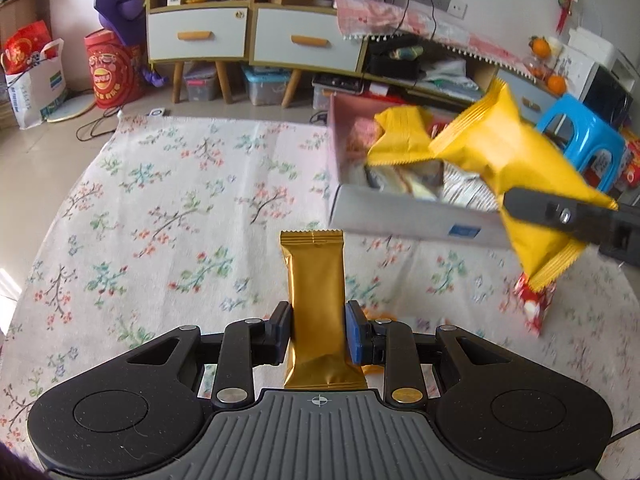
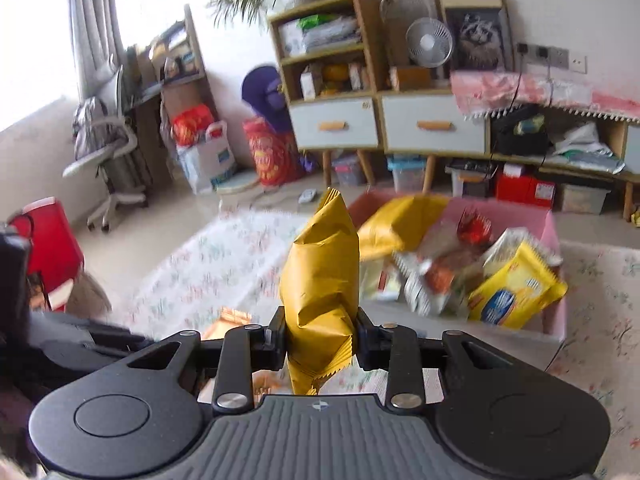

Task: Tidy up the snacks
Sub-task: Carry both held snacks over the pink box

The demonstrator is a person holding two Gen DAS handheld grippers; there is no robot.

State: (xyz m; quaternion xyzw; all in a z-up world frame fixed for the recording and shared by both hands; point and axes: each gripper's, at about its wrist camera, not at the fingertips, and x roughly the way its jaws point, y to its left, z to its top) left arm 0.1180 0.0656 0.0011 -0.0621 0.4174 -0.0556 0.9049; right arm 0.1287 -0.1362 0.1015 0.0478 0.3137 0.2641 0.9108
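The left gripper [image 1: 318,330], low in the middle of the left wrist view, is clamped nearly closed on a slim gold bar wrapper [image 1: 316,292] that stands upright between the pads, gripped near its lower end. The right gripper [image 2: 320,338], low centre in its own view, pinches a puffy yellow snack packet [image 2: 318,284] near its crimped bottom seam; the film buckles where the pads [image 2: 276,336] press in. From the left wrist view the same packet [image 1: 516,160] hangs at the right of the frame, blurred, over the front wall of the pink-lined box [image 1: 400,214].

Both snacks look light. The packet appears air-filled and soft, so a hard squeeze could crush what is inside, and glossy film may slide; a hold by the flat seam seems safer. The bar looks firmer and should tolerate a grip across its middle.

The box, in the right half of both views, is already full of packets, resting on the floral cloth [image 1: 180,200].
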